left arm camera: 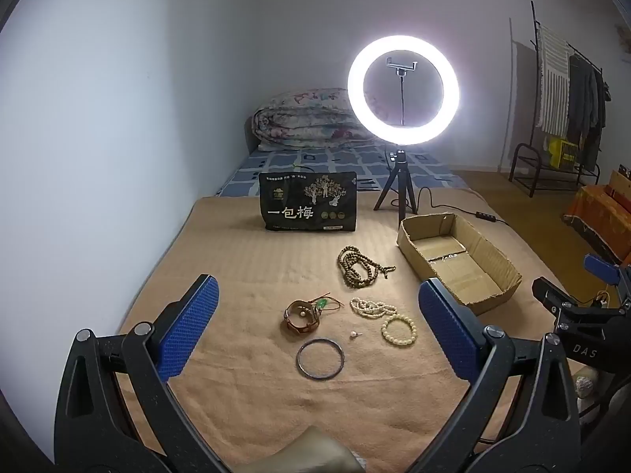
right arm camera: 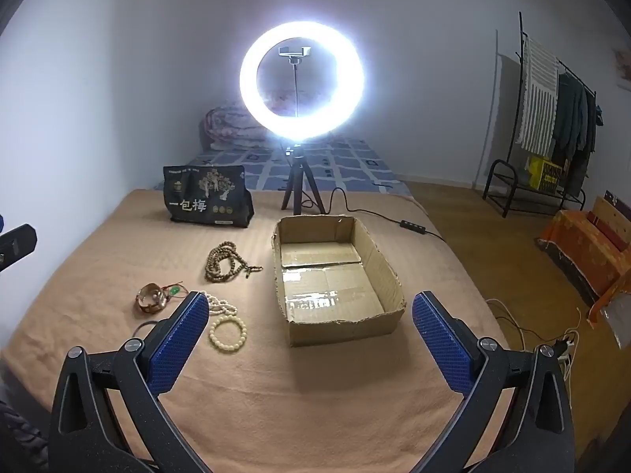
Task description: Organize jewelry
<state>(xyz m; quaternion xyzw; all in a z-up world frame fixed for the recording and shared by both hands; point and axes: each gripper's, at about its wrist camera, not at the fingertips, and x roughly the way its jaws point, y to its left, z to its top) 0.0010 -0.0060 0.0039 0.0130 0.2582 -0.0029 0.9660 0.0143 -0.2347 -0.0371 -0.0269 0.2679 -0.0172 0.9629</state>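
Jewelry lies on a tan blanket [left arm camera: 252, 402]: a brown wooden bead necklace [left arm camera: 357, 268], a white bead strand [left arm camera: 370, 307], a cream bead bracelet [left arm camera: 399, 330], a brown leather band [left arm camera: 301, 317] with a green charm, a dark metal bangle [left arm camera: 320, 358] and a tiny pearl piece [left arm camera: 353, 335]. My left gripper [left arm camera: 315, 315] hangs open above them, holding nothing. An empty cardboard box [right arm camera: 378, 272] sits right of the jewelry. My right gripper [right arm camera: 309, 321] is open over the box's near end. Its left finger [right arm camera: 177, 339] hides part of the white strand [right arm camera: 223, 305].
A lit ring light on a tripod [left arm camera: 402, 86] stands behind the box, its cable [right arm camera: 366, 211] trailing right. A black snack bag [left arm camera: 308, 207] stands at the back. A folded quilt [left arm camera: 307, 118] lies beyond. A clothes rack [right arm camera: 552, 126] and wooden floor are off to the right.
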